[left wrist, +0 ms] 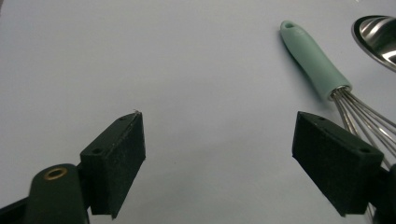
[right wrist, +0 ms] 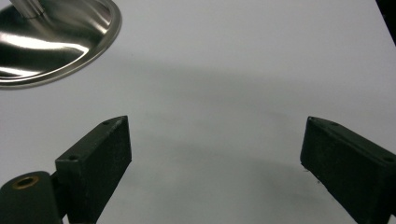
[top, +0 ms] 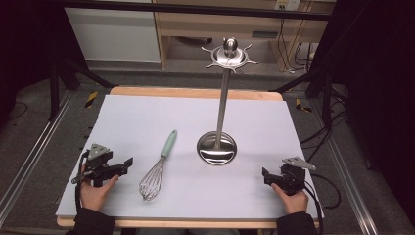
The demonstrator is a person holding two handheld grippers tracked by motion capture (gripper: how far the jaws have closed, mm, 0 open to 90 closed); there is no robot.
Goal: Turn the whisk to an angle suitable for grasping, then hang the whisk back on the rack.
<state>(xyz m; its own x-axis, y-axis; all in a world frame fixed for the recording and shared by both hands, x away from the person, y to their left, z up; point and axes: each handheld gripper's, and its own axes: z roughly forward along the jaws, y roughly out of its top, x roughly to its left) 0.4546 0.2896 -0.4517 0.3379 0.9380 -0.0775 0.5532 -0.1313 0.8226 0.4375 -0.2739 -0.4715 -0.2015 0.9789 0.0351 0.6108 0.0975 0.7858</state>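
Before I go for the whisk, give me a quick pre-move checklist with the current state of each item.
1. Left claw open, nothing between its jaws: ok.
2. Right claw open, nothing held: ok.
3. Whisk lying flat on the table, handle pointing away: ok.
4. Whisk apart from the stand's base: ok.
5. Bare table between left claw and whisk: ok.
6. Stand upright, hooks bare: ok.
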